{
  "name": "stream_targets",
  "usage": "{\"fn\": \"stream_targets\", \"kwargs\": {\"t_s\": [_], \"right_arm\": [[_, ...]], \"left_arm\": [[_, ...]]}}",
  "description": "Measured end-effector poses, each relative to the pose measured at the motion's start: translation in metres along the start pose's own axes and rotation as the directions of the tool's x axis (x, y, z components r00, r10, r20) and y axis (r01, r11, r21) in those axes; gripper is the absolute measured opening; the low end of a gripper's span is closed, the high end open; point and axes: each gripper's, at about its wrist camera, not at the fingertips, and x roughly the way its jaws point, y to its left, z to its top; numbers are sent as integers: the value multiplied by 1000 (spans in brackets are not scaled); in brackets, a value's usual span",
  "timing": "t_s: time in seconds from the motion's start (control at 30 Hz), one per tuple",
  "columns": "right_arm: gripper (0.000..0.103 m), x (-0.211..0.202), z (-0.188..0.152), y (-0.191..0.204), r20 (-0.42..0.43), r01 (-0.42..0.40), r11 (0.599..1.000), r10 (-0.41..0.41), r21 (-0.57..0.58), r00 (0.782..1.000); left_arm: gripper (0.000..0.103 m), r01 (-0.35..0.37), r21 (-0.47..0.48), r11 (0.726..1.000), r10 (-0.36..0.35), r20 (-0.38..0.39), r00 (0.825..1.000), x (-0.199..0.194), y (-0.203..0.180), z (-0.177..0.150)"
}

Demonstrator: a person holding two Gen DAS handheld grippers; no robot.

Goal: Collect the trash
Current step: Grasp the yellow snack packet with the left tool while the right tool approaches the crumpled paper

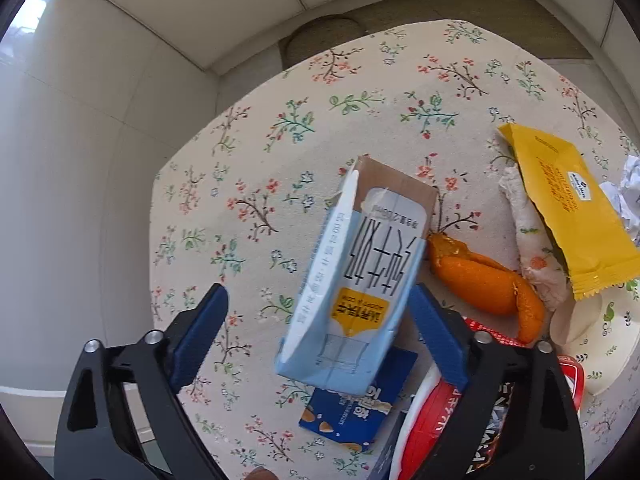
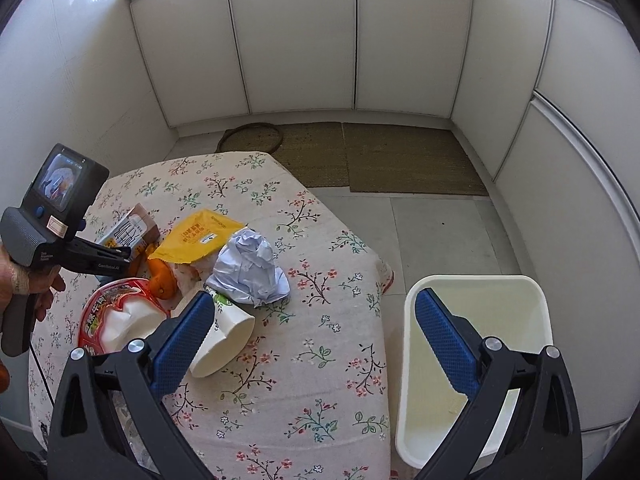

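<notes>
Lying on worktop (image 2: pixel 304 360): one milk carton (image 1: pixel 352 280), one yellow wrapper (image 1: pixel 568 208), one orange peel (image 1: pixel 484 284), one paper cup (image 2: pixel 224 344), one crumpled paper ball (image 2: pixel 250 268), one red noodle bowl (image 2: pixel 116 316), one blue snack box (image 1: pixel 352 408). Standing on floor: one white bin (image 2: pixel 480 320).

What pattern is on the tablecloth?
The tablecloth is cream with small floral sprigs in pink, red, green and blue; clearest in the right wrist view.

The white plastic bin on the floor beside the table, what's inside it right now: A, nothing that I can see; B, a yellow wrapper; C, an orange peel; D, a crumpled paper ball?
A: the white plastic bin shows only its bare inside; the listed trash all lies on the floral tablecloth.
</notes>
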Motion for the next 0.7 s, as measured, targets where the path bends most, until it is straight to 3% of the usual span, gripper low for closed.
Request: {"fn": "stream_targets", "kwargs": {"t_s": [0.03,0.17,0.2,0.23,0.27,0.3,0.4,0.47,0.57,0.6,0.7], "right_arm": [[97,3,1,3,-2,-8,1000,8,-19,1000],[97,13,-2,26,-8,-28,988,27,-153,1000],[97,15,-4,33,-5,-30,981,29,-192,1000],[97,16,-6,41,4,-32,970,34,-240,999],[97,16,-9,48,16,-33,959,39,-282,999],[97,16,-10,55,28,-35,947,47,-319,999],[97,16,-11,75,56,-52,907,83,-417,995],[97,18,-8,84,51,-61,892,94,-447,994],[97,17,-1,84,45,-84,905,113,-418,993],[97,16,1,82,44,-90,909,118,-406,992],[97,9,4,73,64,-74,922,106,-379,992]], "left_arm": [[59,35,-4,999,-35,2,999,1,1,0],[56,67,-20,998,-66,47,997,-6,7,-7],[48,88,-40,995,-85,76,993,-12,12,-12],[23,110,-66,992,-103,103,989,-18,17,-16],[8,158,-115,981,-142,133,981,-28,26,-23],[0,201,-163,966,-175,161,971,-36,33,-28],[0,318,-284,905,-249,254,935,-66,53,-47],[0,356,-293,888,-281,267,922,-78,57,-58],[3,321,-236,917,-273,216,937,-79,45,-57],[8,298,-219,929,-257,200,946,-79,39,-56],[36,232,-200,952,-201,164,966,-74,32,-48]]}}
